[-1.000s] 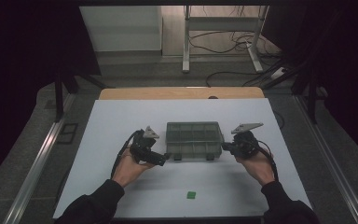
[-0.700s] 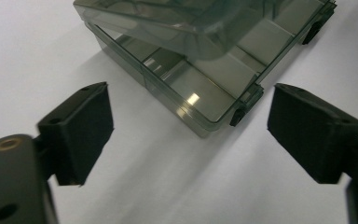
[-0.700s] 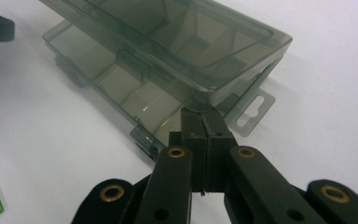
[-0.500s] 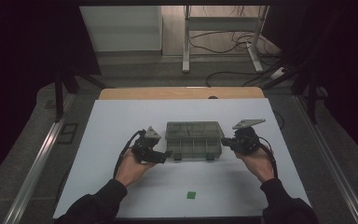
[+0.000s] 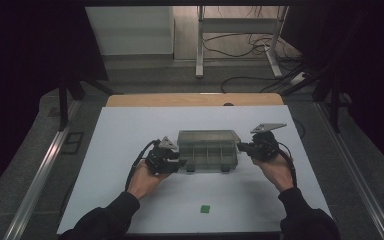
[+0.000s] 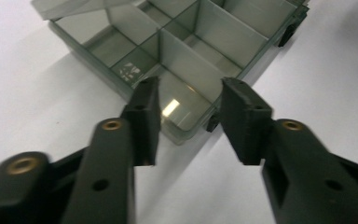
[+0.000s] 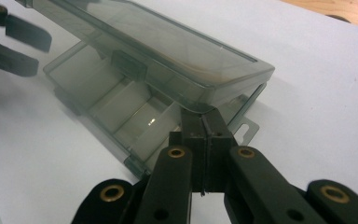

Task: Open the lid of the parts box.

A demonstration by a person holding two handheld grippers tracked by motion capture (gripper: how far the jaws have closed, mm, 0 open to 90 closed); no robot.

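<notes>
Near the middle of the high view, a smoky translucent plastic organiser box [image 5: 208, 150] with inner dividers rests on the white desk [image 5: 110, 150]. Its hinged clear lid [image 7: 168, 51] is lifted partly above the compartments, as the right gripper view shows in its upper half.

At the box's left end, the left tool [image 6: 189, 100] stands released, its black jaws spread on either side of the box's near corner, with a small dark latch [image 6: 211, 123] between them; whether either jaw touches the wall I cannot tell. At the box's right end, the right tool [image 7: 204, 122] is clenched, jaws pressed together with their tips at the lid's corner edge; whether anything is pinched between them I cannot tell.

Lower in the high view, a small green square piece [image 5: 205, 209] lies on the desk, well apart from the box, between the person's dark-sleeved forearms.
</notes>
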